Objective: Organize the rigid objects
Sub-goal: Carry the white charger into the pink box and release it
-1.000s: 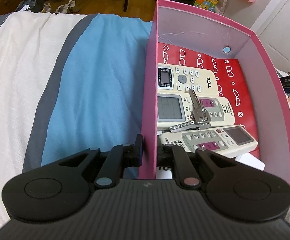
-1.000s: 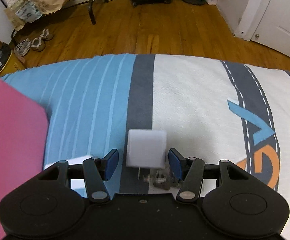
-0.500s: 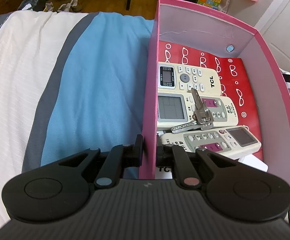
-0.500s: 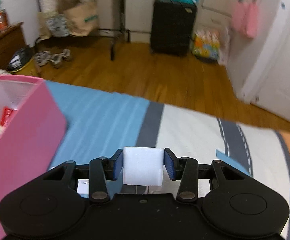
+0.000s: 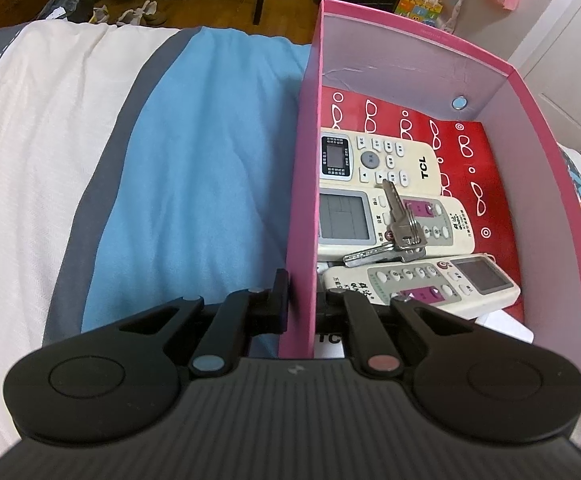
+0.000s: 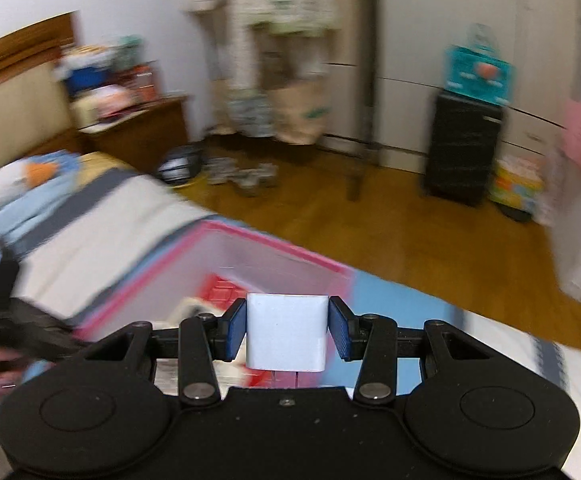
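On the striped bed, left gripper point(image 5: 301, 312) was clamped on the pink box point(image 5: 538, 184) side wall — remotes point(image 5: 418, 224) and keys point(image 5: 400, 226) inside. Right gripper point(image 6: 287, 330) gripped a white charger block point(image 6: 286, 332), above the box.

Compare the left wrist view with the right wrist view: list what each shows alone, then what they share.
Left wrist only: three remotes, a bunch of keys lying on them, and the left hand-held gripper clamped on the box's side wall.
Right wrist only: the right hand-held gripper gripping a white charger block, above the box.
Both: the pink box on the striped bedding.
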Tool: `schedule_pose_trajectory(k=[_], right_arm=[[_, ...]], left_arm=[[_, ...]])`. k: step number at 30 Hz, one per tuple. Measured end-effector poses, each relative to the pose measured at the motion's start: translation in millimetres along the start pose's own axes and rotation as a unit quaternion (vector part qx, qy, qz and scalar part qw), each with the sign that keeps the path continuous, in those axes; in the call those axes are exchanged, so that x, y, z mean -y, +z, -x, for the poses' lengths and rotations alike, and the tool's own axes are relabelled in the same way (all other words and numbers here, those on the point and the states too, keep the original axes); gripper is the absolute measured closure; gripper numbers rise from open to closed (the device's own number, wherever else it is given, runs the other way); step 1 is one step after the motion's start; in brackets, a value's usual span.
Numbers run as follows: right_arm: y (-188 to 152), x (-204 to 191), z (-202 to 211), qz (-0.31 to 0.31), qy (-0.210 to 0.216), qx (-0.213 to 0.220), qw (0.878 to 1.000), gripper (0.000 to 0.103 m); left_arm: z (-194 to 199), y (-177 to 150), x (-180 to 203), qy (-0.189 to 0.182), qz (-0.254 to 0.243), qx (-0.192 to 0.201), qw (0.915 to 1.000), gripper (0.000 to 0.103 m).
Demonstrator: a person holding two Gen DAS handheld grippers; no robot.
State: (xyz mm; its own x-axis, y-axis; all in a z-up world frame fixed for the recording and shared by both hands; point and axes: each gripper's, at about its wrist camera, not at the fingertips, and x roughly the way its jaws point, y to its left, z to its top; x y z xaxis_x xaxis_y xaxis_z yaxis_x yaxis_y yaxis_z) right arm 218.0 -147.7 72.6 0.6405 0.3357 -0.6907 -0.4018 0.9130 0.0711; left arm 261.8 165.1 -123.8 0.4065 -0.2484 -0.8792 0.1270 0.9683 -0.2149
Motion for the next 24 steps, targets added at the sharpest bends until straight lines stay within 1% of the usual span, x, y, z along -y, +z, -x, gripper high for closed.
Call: schedule_pose_trajectory(k=[1, 3, 5, 9, 13, 15, 16, 17, 19, 21, 22, 24], right_arm=[[3.7, -11.7, -3.7, 0.019, 0.013, -0.005, 1.000, 0.055], [8.2, -30.0, -17.7, 0.068, 0.022, -0.023, 0.997, 0.055], [10.2, -45.4, -40.5, 0.120, 0.015, -0.052, 0.991, 0.055], [14.8, -53.1, -94.0, 0.176, -0.002, -0.119, 0.977, 0.055], [15.8, -51.4, -138.0, 0.215, -0.025, -0.187, 0.958, 0.055], [14.9, -53.0, -149.8, 0.259, -0.041, -0.200, 0.944, 0.055], [12.3, -55.6, -153.9, 0.282, -0.044, -0.212, 0.935, 0.055], [10.9, -55.6, -158.5, 0.291, -0.044, -0.226, 0.929, 0.055], [12.3, -51.7, -166.9, 0.285, -0.042, -0.246, 0.925, 0.055], [12.7, -49.3, -173.1, 0.282, -0.027, -0.265, 0.922, 0.056], [11.8, -49.1, -173.5, 0.281, -0.026, -0.262, 0.923, 0.053], [12.3, -48.7, -168.4, 0.281, -0.030, -0.245, 0.927, 0.052]], left_arm=[[0.2, -0.2, -0.1, 0.000, 0.000, 0.001, 1.0000, 0.096], [0.4, -0.5, -0.2, -0.001, 0.000, 0.002, 1.0000, 0.096], [0.4, -0.5, -0.4, -0.002, 0.000, 0.002, 1.0000, 0.096], [0.5, -1.0, -0.3, -0.004, -0.004, 0.004, 1.0000, 0.096], [0.3, -0.6, -0.8, -0.005, -0.005, 0.004, 1.0000, 0.095], [0.7, -1.1, -2.0, -0.009, -0.005, 0.005, 0.9999, 0.095], [0.8, -0.9, -2.9, -0.011, -0.004, 0.005, 0.9999, 0.095], [0.6, -0.2, -3.6, -0.013, -0.003, 0.004, 0.9999, 0.094], [-0.9, 1.5, -4.8, -0.016, 0.001, 0.002, 0.9999, 0.094], [-3.3, 1.1, -4.8, -0.016, 0.002, 0.004, 0.9999, 0.094], [-3.6, 0.5, -4.8, -0.016, 0.002, 0.004, 0.9999, 0.094], [-3.1, 0.4, -3.9, -0.014, 0.001, 0.005, 0.9999, 0.094]])
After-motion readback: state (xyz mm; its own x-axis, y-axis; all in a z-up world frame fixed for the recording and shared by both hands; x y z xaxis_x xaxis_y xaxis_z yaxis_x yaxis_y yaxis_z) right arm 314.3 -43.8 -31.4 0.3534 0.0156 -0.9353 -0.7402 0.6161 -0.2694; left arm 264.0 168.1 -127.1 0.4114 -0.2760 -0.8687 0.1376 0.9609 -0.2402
